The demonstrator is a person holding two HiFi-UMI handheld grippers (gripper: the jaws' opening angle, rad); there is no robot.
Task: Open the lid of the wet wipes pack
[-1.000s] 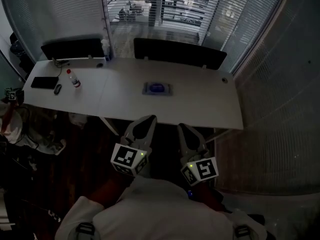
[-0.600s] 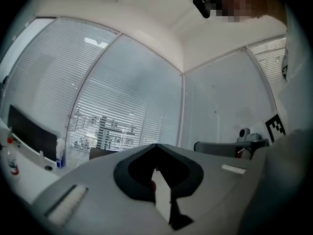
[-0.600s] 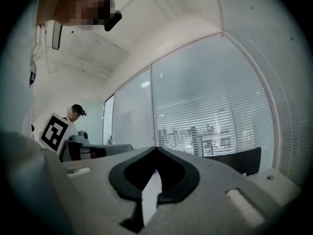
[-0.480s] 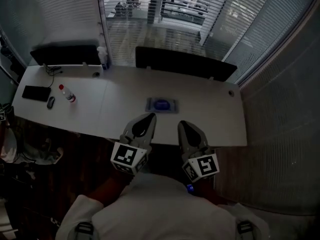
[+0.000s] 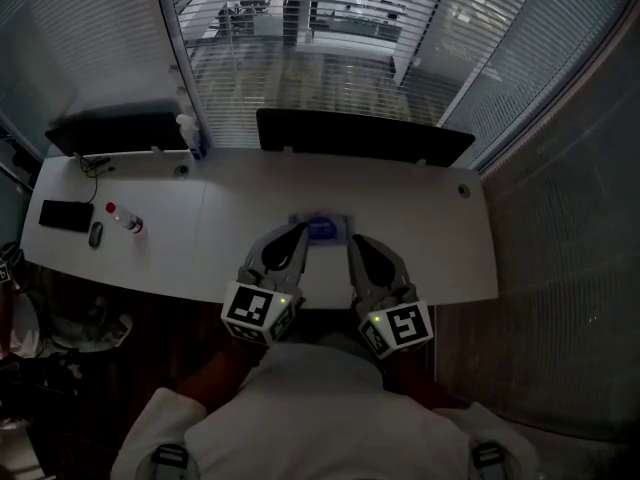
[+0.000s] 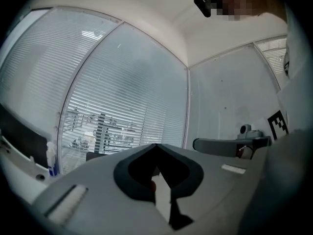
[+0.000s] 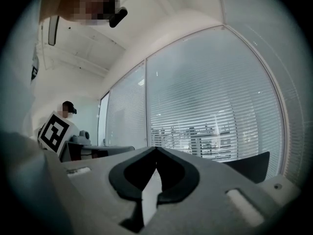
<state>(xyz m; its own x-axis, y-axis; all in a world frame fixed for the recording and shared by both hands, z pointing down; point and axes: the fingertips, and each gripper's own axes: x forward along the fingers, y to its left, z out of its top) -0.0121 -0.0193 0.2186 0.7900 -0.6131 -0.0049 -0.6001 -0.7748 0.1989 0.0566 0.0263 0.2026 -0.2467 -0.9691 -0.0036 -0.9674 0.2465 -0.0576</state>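
The wet wipes pack (image 5: 322,227), pale with a blue lid, lies flat on the white table (image 5: 430,238) near its front edge, lid down. My left gripper (image 5: 298,232) reaches over the table edge just left of the pack, and my right gripper (image 5: 353,242) sits just right of it. Both point level at the far windows. In the left gripper view the left gripper (image 6: 156,146) has its jaw tips meeting with nothing between them. In the right gripper view the right gripper (image 7: 156,149) is likewise shut and empty. The pack is out of sight in both gripper views.
A small bottle (image 5: 125,218), a dark phone (image 5: 62,215) and a mouse (image 5: 94,233) lie at the table's left end. Two dark panels (image 5: 350,133) stand along the far edge, with a white spray bottle (image 5: 188,133) between them. Blinds cover the windows behind.
Both grippers have moved forward from over the dark floor to over the table's front edge, ending either side of the pack. Their jaws stayed as they were.
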